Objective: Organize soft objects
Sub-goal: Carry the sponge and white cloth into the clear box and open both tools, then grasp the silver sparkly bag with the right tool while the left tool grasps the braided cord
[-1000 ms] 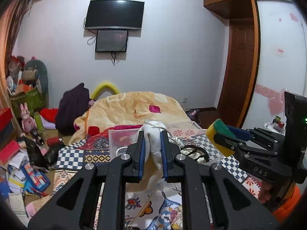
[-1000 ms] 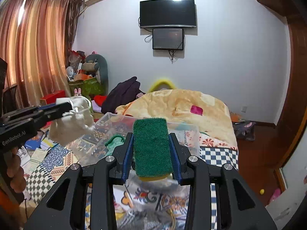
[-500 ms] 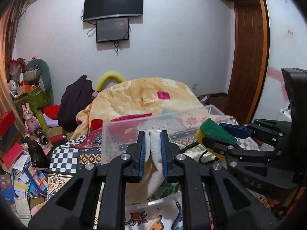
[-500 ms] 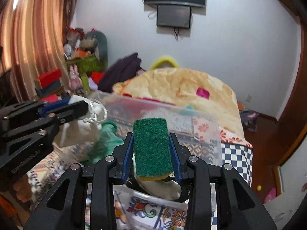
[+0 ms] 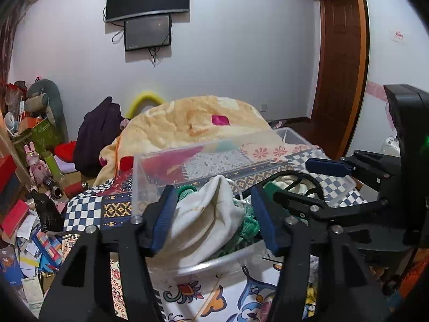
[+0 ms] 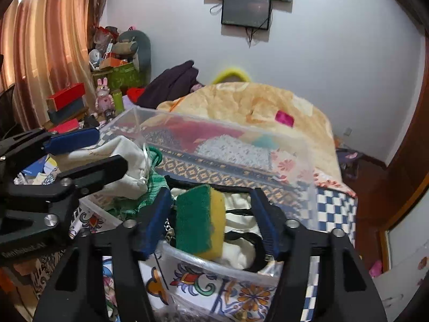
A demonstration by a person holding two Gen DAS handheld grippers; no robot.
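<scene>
I see my left gripper black, blue pads; cream-white cloth pouch between them. Green knit fabric beside pouch. Right gripper same black, blue pads; sponge between them, green top, yellow underside. Clear plastic bin ahead. Bedspread under bin: blue-white checks, orange floral. Blanket beyond: peach-yellow, magenta patch.

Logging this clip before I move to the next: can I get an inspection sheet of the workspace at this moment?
Surface: patterned bedspread.
Job's things: white cloth pouch and sponge at the clear plastic bin.
Clutter: green knit, cream cloth in bin; papers on floor.
Grippers: left hand-held gripper and right hand-held gripper open.
Cables: wires under the wall screens.
Surroundings: orange blanket, curtains, wooden door.
</scene>
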